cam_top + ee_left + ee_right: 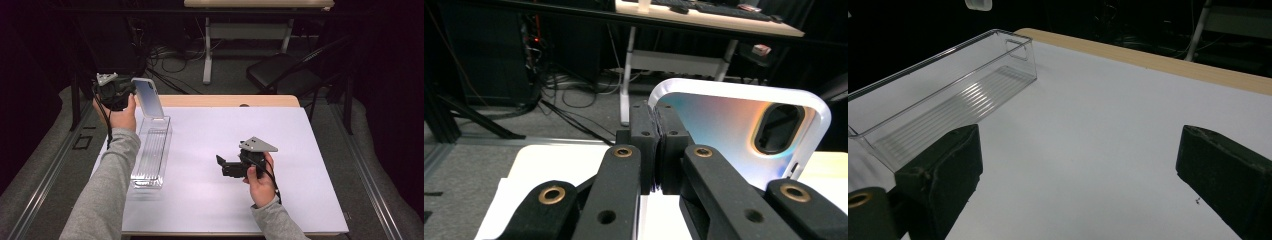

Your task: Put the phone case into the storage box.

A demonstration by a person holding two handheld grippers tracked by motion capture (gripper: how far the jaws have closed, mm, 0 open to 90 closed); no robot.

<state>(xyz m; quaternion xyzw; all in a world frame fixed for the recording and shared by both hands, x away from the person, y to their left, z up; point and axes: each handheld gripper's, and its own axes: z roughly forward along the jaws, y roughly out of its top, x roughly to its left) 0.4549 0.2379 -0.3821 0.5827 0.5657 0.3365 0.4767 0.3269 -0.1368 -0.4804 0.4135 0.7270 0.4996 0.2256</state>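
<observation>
Two grippers are at work: the left gripper [658,150] pinches the edge of a white-rimmed phone case [149,97], holding it upright over the far end of the clear bin [151,155] near the tabletop's [210,200] left edge. Mid-table, the right gripper [222,166] gapes wide, holding nothing.

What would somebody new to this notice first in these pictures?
Most likely the phone case, shiny and iridescent, held up at the table's far left by the left gripper, whose jaws are clamped on its edge. Just below it lies a long clear plastic bin on the white table, and the right gripper rests mid-table, jaws wide open.
</observation>
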